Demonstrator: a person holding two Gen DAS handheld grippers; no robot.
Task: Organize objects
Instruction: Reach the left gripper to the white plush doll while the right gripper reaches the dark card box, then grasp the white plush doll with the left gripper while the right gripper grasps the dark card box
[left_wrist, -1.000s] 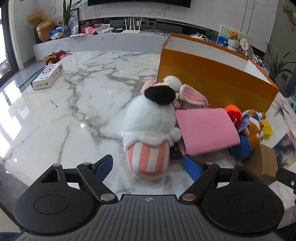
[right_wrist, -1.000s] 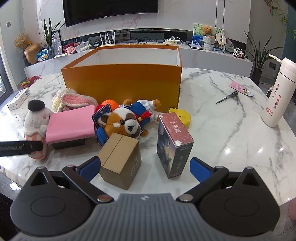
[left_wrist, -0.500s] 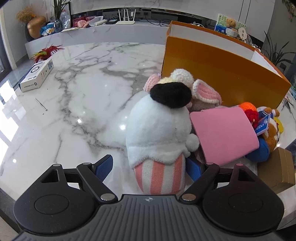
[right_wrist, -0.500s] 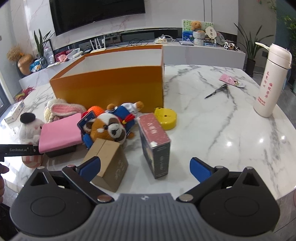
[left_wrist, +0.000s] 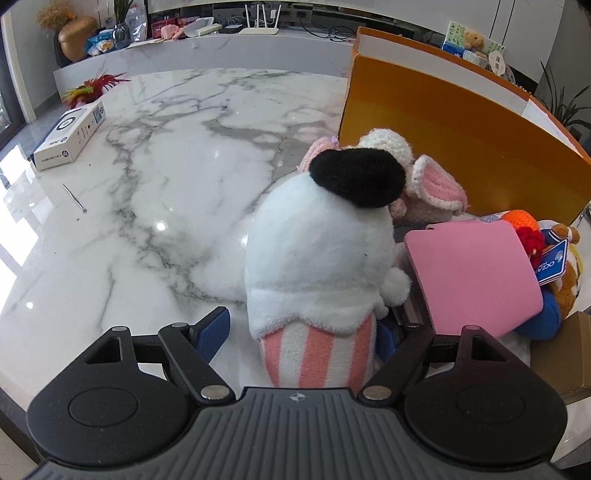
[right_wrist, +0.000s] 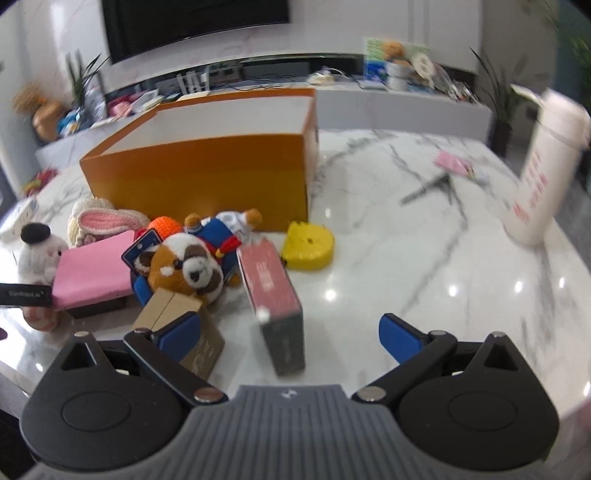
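A white plush toy with a black cap and a pink-striped base stands on the marble table. My left gripper is open, its blue pads on either side of the striped base. The plush also shows far left in the right wrist view. My right gripper is open and empty above a red-topped box and a brown carton. An open orange box stands behind a pile of toys: a pink case, a red panda plush, a knitted rabbit and a yellow tape measure.
A white HP box and a thin metal pin lie on the left of the table. A white bottle, scissors and a pink card are on the right. A media shelf runs behind.
My left gripper has moved forward until its pads flank the plush's striped base. My right gripper has moved forward and left over the red-topped box; its view is now blurred.
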